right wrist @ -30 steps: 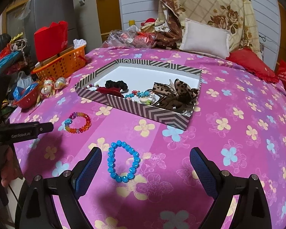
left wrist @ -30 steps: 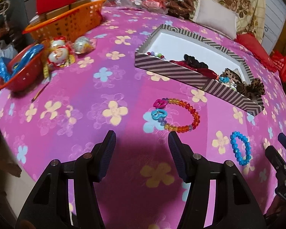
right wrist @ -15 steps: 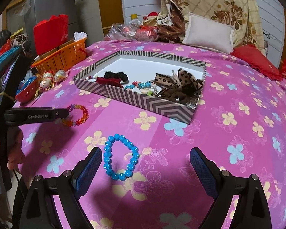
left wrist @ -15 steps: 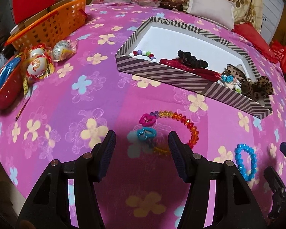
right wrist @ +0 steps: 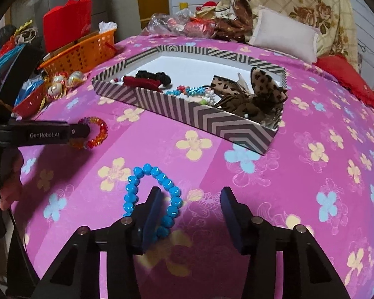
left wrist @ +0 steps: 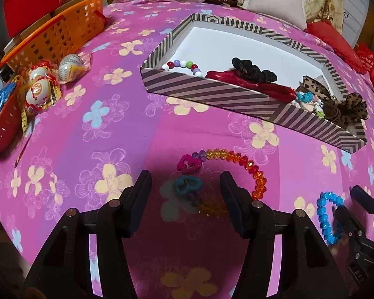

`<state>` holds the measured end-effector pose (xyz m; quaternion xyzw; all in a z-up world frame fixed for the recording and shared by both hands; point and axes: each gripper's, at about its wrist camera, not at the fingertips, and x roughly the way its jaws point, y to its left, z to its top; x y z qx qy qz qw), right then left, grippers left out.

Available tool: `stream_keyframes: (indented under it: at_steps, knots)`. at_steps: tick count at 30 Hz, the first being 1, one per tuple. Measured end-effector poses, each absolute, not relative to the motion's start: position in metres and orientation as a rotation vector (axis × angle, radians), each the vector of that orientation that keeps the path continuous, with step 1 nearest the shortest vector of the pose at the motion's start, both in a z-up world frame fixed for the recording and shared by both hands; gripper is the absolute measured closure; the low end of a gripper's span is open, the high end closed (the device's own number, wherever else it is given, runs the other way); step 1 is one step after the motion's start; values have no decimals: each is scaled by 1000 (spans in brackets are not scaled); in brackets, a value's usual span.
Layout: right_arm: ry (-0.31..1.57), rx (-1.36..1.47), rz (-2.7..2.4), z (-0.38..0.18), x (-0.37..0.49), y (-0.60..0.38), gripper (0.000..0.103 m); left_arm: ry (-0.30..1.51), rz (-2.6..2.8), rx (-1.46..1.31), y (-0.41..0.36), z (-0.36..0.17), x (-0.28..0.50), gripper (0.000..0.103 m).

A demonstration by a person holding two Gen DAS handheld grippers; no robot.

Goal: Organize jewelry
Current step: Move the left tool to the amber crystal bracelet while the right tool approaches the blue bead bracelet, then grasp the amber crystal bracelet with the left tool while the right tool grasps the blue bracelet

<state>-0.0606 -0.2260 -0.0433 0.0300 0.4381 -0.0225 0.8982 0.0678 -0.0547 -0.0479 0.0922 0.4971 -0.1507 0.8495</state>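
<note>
A rainbow bead bracelet [left wrist: 239, 164] with pink and teal heart charms lies on the pink flowered cloth. My left gripper [left wrist: 185, 186] is open, its fingers either side of the charms, low over the cloth. A blue bead bracelet [right wrist: 152, 194] lies in front of my right gripper [right wrist: 190, 199], which is open; its left finger [right wrist: 152, 209] stands inside the bracelet's loop. The striped box [left wrist: 212, 92] behind holds a bead string, a black scrunchie, a red band and leopard bows. In the right wrist view the left gripper's finger [right wrist: 47, 133] reaches the rainbow bracelet [right wrist: 97, 134].
An orange basket [left wrist: 59, 32] and a red bowl [left wrist: 0, 124] stand at the left edge, with wrapped eggs [left wrist: 41, 87] between. Pillows [right wrist: 284, 37] and plastic bags lie at the back. The cloth drops off at the near and left edges.
Both grippers moved forward and down. The left now straddles the rainbow bracelet's charms. The right has narrowed and its left finger has entered the blue bracelet's loop.
</note>
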Motion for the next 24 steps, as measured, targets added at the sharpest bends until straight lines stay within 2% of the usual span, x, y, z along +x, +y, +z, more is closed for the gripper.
stream_keyframes:
  at_steps: [3,5,8,10,12,24]
  knots:
    - [913,22,-36,-44,-59,-219,60,1049,-321,193,-55,-48,69,46]
    - [909,16,-20,-44,-58,-216,73,1046,-319,195,-56,-48,70,46]
    - [907,-2,-7,-44,-57,-211,86,1048,-314,189,-57,-48,71,48]
    - [906,-8,-3,-45,-57,-209,94,1045,-313,185,-57,-47,71,62]
    - [906,2,-4,-45,-58,-209,95,1052,-316,180,-57,-46,71,81]
    - [813,190,29,-9,-74,-226,95,1057,-352,64,-30,-21,58,81]
